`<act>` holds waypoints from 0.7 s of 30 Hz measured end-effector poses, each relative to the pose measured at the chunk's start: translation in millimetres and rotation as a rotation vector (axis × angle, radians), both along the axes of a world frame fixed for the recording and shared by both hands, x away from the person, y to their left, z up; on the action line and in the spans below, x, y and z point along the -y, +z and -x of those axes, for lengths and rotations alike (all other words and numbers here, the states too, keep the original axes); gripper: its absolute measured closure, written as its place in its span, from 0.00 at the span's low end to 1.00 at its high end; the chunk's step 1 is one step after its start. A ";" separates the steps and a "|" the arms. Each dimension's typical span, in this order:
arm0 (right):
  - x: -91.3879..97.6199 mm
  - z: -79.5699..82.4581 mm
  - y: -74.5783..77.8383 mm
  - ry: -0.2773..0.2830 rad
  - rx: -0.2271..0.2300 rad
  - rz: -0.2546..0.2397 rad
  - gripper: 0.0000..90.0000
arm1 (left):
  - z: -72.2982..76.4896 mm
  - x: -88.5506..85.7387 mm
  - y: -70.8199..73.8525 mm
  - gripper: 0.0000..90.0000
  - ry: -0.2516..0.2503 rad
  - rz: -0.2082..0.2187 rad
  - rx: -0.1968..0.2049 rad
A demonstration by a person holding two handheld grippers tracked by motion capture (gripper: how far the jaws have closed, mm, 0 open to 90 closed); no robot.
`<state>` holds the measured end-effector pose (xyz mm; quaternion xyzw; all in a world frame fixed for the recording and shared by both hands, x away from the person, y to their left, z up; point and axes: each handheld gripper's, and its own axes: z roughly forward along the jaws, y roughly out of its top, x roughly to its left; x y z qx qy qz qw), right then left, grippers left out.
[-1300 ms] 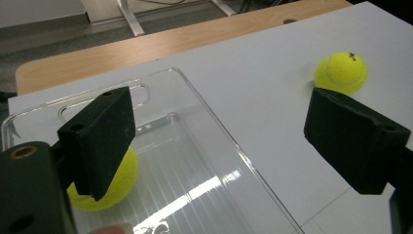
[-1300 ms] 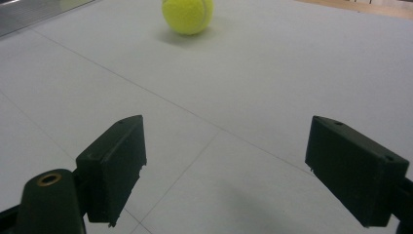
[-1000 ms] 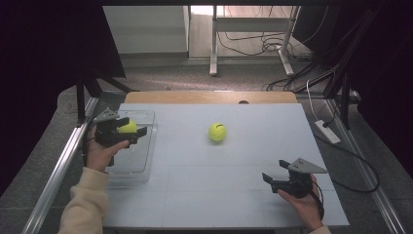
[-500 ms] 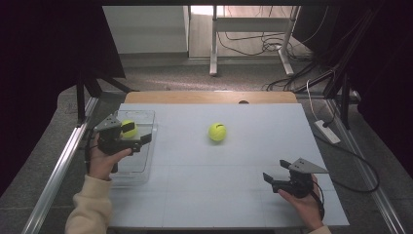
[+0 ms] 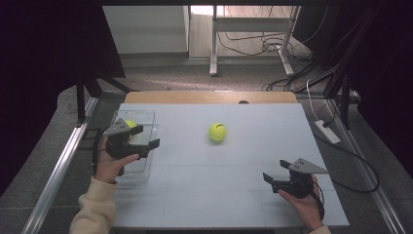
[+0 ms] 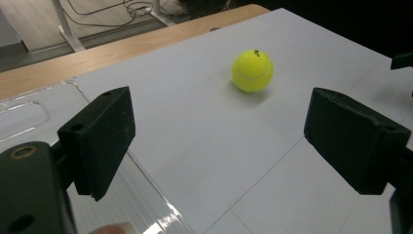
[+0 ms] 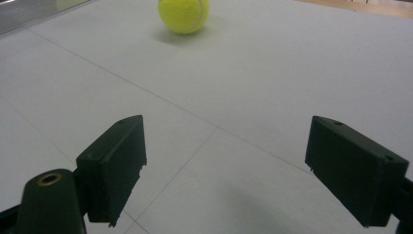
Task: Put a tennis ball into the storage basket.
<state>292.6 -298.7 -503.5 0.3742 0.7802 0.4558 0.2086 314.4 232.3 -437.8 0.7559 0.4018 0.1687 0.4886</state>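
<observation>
Colours as I see them from my end

Tennis ball (image 5: 217, 132) yellow-green with a pale seam; second ball (image 5: 130, 124) same yellow in the clear tray (image 5: 146, 116). Surface (image 5: 253, 195) pale grey with thin grid lines, wood-brown far edge. Both hand-held grippers black, grey top plates.

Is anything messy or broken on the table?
Nothing looks broken or spilled. One ball sits loose in the middle of the table, while another ball lies in the clear tray at the left. Both the left gripper and the right gripper are open and hold nothing.
</observation>
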 end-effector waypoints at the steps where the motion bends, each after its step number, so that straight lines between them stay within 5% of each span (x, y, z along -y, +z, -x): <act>1: 0.0 -0.1 -0.1 0.000 0.000 0.000 0.16 | -0.2 1.5 -0.6 0.14 -0.003 -0.005 -0.001; 21: -2.1 1.4 -0.1 0.005 -0.001 0.005 0.16 | -5.1 31.7 -4.5 0.14 -0.068 -0.036 -0.001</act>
